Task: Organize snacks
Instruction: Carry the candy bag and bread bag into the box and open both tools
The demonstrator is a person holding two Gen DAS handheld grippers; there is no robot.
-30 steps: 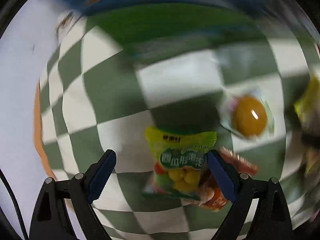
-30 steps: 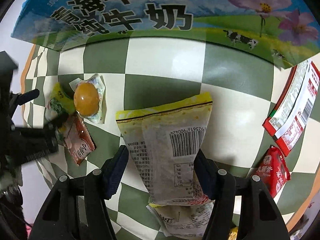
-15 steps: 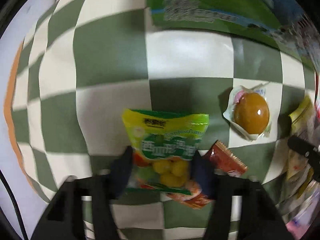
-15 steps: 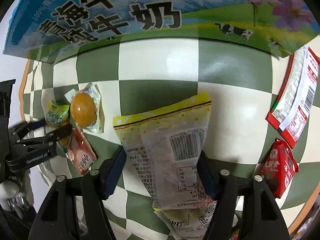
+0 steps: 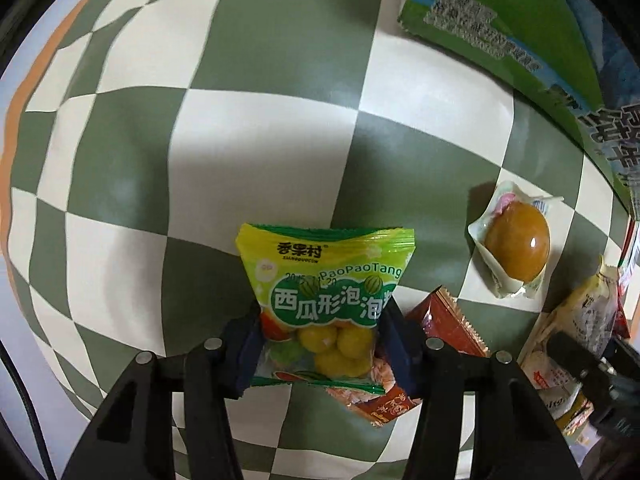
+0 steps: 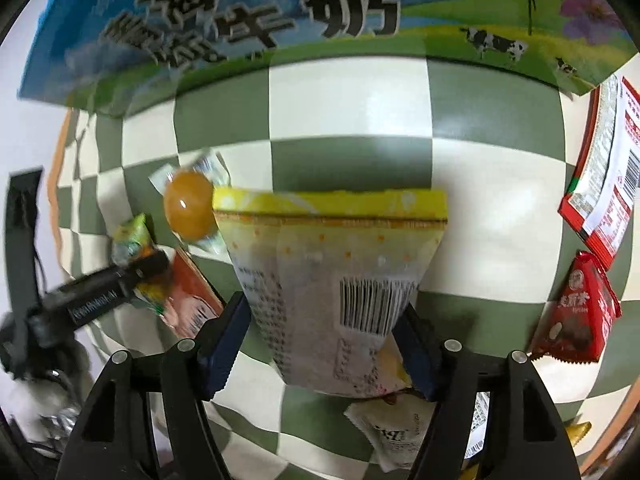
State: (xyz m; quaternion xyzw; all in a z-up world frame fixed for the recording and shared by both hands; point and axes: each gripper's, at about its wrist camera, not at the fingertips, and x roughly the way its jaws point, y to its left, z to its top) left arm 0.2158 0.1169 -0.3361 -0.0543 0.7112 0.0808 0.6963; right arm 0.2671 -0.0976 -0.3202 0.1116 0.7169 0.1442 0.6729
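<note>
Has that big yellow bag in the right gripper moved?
Yes. The yellow bag has swung left, now overlapping the wrapped egg on the checkered cloth.

The left wrist view looks straight down from close above the checkered bench [image 5: 248,128], along its own tongs [image 5: 320,344], with the milk carton [image 5: 500,28] at its upper right edge. The right wrist view looks steeply down and forward along its tongs [image 6: 324,340], just as near, facing the carton's [image 6: 280,20] printed side. Both views share the packed egg [image 5: 516,248] [image 6: 189,205], the green-and-yellow candy bag [image 5: 324,292] [image 6: 134,240] and the red sachet [image 5: 448,324] [image 6: 188,300]; each also catches the other tongs at its edge.
</note>
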